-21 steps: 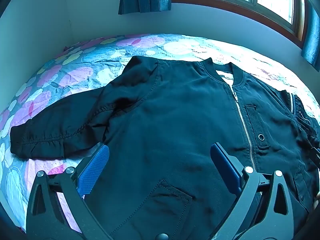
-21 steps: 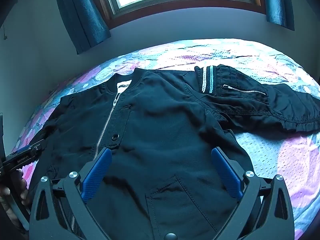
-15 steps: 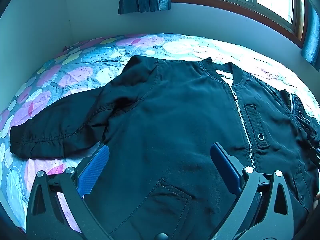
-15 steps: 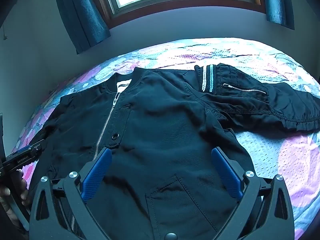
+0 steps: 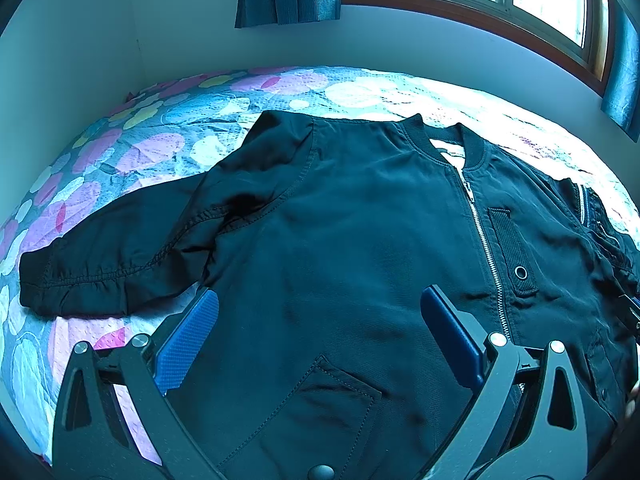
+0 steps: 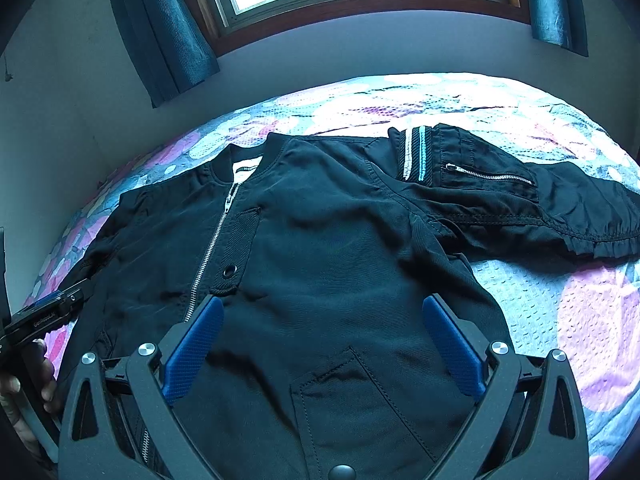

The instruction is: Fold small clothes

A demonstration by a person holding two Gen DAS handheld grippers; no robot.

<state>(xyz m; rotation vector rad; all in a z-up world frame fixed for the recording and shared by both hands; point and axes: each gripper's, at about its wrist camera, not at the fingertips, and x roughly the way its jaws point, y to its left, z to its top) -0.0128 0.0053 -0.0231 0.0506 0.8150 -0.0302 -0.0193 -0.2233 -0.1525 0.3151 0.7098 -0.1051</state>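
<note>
A small black bomber jacket (image 5: pixel 352 240) lies flat and zipped on the bed, front up, collar toward the window. Its one sleeve (image 5: pixel 104 256) stretches out to the left. In the right wrist view the jacket (image 6: pixel 320 248) shows its other sleeve (image 6: pixel 520 200), with a striped band and zip pocket, stretching right. My left gripper (image 5: pixel 320 308) is open and empty, hovering above the jacket's lower left front. My right gripper (image 6: pixel 322 312) is open and empty above the lower right front. The left gripper also shows at the left edge of the right wrist view (image 6: pixel 44 316).
The bed has a quilted cover with pastel circles (image 5: pixel 140 148). A wall (image 5: pixel 72 60) runs along the bed's left and far sides. A window with teal curtains (image 6: pixel 160 28) is above the far wall. Bare cover (image 6: pixel 560 312) lies right of the jacket.
</note>
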